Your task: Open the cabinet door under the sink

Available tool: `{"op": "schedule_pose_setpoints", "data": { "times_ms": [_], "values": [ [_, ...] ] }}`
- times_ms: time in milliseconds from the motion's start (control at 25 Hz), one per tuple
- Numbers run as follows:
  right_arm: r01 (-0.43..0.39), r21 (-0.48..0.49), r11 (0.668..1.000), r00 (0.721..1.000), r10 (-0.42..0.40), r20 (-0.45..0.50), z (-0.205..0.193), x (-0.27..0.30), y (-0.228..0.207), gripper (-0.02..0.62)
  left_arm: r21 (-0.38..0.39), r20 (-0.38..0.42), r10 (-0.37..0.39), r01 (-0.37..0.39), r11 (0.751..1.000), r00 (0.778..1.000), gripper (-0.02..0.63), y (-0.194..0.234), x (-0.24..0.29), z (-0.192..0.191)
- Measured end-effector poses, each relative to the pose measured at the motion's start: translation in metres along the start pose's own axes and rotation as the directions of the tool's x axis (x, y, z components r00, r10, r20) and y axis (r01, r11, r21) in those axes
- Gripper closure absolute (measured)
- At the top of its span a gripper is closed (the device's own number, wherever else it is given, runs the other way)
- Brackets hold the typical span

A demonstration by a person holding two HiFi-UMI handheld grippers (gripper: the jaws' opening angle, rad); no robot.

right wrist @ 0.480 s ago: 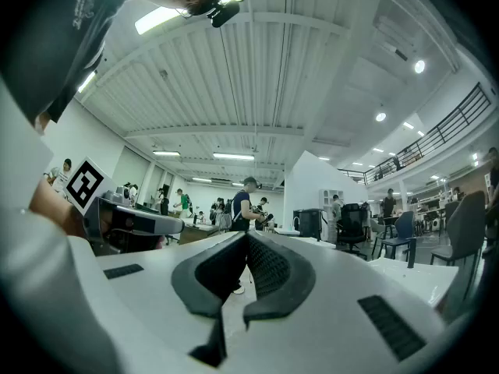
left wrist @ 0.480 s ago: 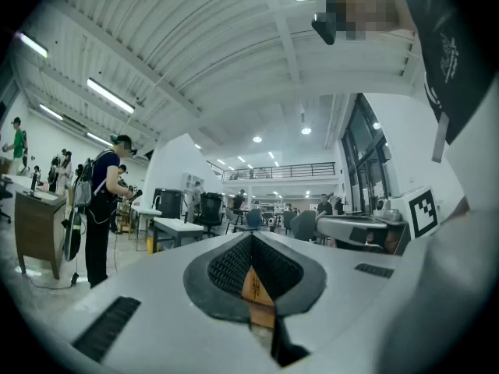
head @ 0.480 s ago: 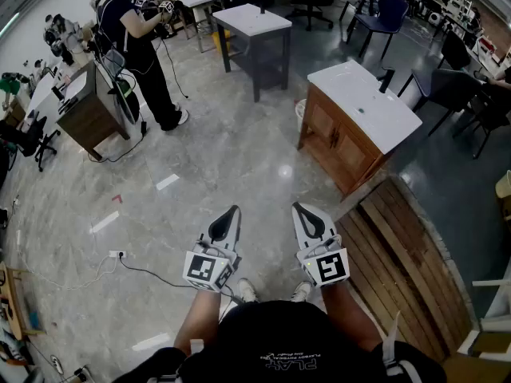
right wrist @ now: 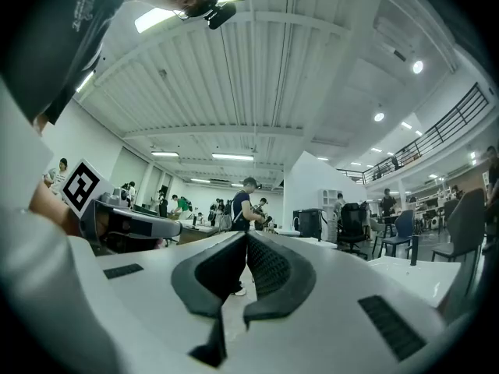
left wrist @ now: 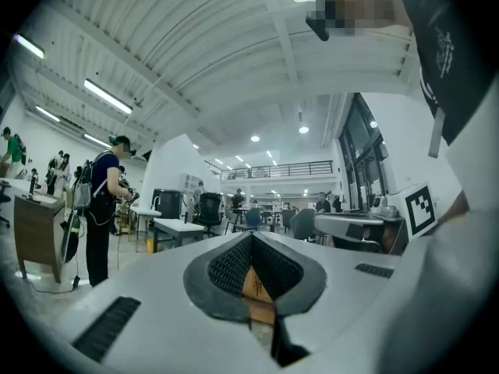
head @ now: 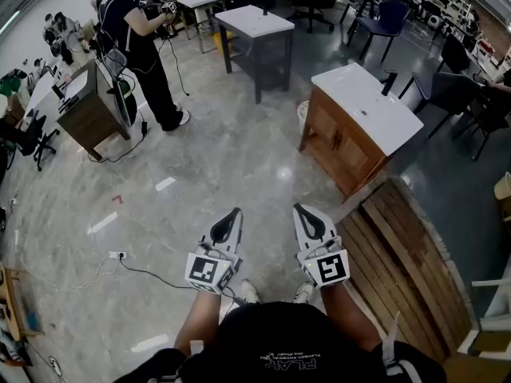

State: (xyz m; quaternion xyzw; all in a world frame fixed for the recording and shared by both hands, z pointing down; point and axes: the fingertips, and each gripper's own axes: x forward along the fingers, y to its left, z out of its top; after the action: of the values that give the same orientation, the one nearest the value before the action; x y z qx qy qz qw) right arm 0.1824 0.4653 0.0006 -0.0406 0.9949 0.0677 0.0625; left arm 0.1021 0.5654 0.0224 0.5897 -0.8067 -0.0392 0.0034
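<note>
The floor (head: 239,150) is finished in polished, glossy stone. The cabinet (head: 339,146) is built of brown wood with a slight sheen and topped by a smooth white counter (head: 363,102). Rough bare planks (head: 407,254) are laid alongside. The left gripper (head: 232,212) and right gripper (head: 299,209) are shelled in matt white plastic, with ribbed black pads (left wrist: 232,267).

The left hand-held gripper (head: 231,212) and the right hand-held gripper (head: 299,209) are side by side, about level, jaws closed and empty.
</note>
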Motion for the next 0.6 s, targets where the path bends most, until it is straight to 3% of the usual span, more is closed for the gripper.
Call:
{"op": "schedule_pose_setpoints", "data": {
  "times_ms": [600],
  "values": [
    [0.044,-0.018,0.999,0.999,-0.044,-0.008,-0.01,0.038,0.045,0.571,-0.009,0.008,-0.074,0.074,0.997,0.997,0.584,0.051,-0.016,-0.003]
  ]
}}
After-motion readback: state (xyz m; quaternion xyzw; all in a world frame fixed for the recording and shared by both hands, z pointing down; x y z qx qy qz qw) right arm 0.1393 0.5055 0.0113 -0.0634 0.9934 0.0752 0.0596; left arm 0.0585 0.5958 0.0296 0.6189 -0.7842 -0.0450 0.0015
